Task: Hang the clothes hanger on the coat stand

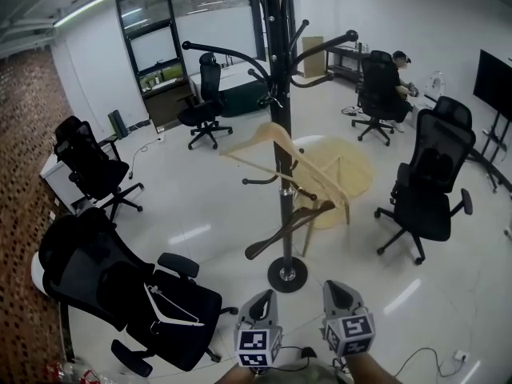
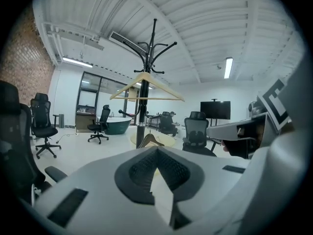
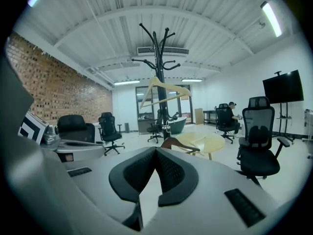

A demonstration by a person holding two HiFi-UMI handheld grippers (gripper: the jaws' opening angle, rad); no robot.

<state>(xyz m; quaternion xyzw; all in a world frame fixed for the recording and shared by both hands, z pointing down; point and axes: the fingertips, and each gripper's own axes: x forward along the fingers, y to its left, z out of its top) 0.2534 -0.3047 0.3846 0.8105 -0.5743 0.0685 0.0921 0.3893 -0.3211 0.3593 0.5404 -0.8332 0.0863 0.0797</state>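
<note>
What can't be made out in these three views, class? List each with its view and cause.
- Tall black coat stand: top cut off by head view's upper edge.
- Dark brown wooden hanger: lower part hidden behind left gripper in left gripper view.
- White hanger lying on black office chair: material too small to tell, head view.

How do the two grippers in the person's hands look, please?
Both the left gripper and the right gripper have light grey, rounded bodies. Each carries a white cube with black square markers, and the jaws have dark, textured pads.
</note>
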